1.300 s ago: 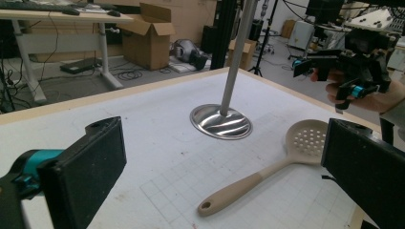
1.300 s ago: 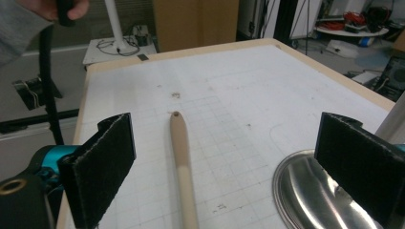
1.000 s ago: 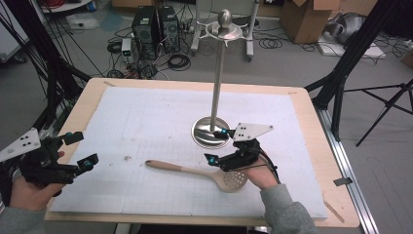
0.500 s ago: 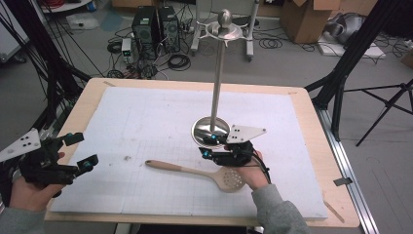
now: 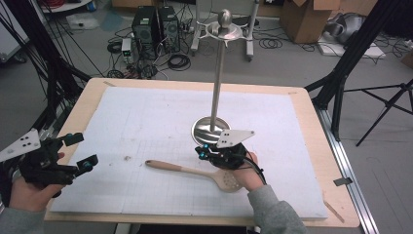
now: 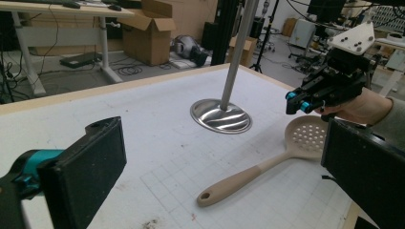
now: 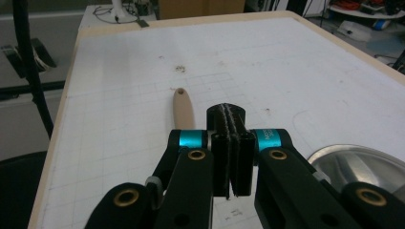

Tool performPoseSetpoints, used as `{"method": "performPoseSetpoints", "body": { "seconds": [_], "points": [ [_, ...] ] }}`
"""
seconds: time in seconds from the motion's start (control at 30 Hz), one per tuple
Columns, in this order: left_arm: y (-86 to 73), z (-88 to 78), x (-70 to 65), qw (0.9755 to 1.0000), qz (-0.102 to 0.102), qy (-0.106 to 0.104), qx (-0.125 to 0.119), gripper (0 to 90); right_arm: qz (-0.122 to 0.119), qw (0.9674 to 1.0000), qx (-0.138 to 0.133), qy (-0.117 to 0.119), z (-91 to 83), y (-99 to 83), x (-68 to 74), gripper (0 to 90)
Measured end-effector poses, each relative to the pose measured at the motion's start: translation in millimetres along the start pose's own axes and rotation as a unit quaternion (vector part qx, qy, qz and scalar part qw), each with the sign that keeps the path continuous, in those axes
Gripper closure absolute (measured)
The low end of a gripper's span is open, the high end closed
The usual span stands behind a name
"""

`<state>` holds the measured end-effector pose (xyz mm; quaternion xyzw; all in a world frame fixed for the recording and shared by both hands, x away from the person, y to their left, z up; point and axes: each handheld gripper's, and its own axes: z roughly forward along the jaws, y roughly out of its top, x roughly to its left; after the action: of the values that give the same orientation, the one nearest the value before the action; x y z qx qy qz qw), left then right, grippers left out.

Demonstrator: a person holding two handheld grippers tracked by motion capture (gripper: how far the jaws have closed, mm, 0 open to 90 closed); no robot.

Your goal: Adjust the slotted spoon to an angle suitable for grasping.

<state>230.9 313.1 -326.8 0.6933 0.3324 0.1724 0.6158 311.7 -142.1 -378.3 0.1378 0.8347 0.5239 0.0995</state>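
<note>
A beige slotted spoon [image 5: 181, 169] lies flat on the white mat, its round head [image 6: 305, 138] toward the person's right hand. My right gripper [image 5: 200, 150] hovers just above the spoon's neck, pointing left along the handle [image 7: 184, 109]. Its jaws have just been closing and now stand shut, pad against pad, with nothing between them [image 7: 227, 117]. My left gripper [image 5: 82, 150] is at the mat's left edge, open and empty, its black pads [image 6: 95, 171] wide apart and facing the spoon.
A tall metal stand [image 5: 217, 83] rises from a round shiny base [image 5: 210, 127] just behind the right gripper [image 6: 295, 101]. The base [image 7: 353, 164] lies close to the right of the jaws. The white mat [image 5: 146, 112] covers a wooden table.
The right gripper has shifted a little left and down over the spoon, and its jaws went from wide apart to shut. The left gripper and the spoon have stayed in place.
</note>
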Motion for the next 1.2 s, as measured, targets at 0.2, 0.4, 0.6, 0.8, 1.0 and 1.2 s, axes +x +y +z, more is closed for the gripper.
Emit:
{"method": "performPoseSetpoints", "body": {
  "seconds": [0.2,0.4,0.6,0.8,1.0,1.2],
  "points": [
    [-0.7,0.5,-0.2,1.0,-0.002,-0.001,0.002,1.8,-0.009,0.9995,0.024,0.017,12.6,0.8,5.9,89.4],
    [-0.9,-1.0,0.7,1.0,-0.003,0.002,0.004,1.8,-0.025,0.9976,0.053,0.038,28.7,-1.5,9.4,89.5],
    [-0.3,-4.5,1.3,1.0,-0.005,0.005,-0.001,1.8,-0.026,0.9965,0.065,0.047,38.1,-5.0,9.2,89.4],
    [-0.7,-4.5,0.9,1.0,-0.002,0.007,0.001,1.8,-0.027,0.9952,0.076,0.057,46.4,-8.6,9.8,89.4],
    [-0.8,-4.3,0.8,1.0,-0.002,0.007,0.001,1.8,-0.018,0.9935,0.092,0.065,55.4,-17.9,10.3,89.5],
    [-2.5,-2.9,1.8,0.9999,-0.006,0.006,0.007,1.8,-0.038,0.9898,0.115,0.076,63.3,-20.7,15.6,89.5]
  ]
}}
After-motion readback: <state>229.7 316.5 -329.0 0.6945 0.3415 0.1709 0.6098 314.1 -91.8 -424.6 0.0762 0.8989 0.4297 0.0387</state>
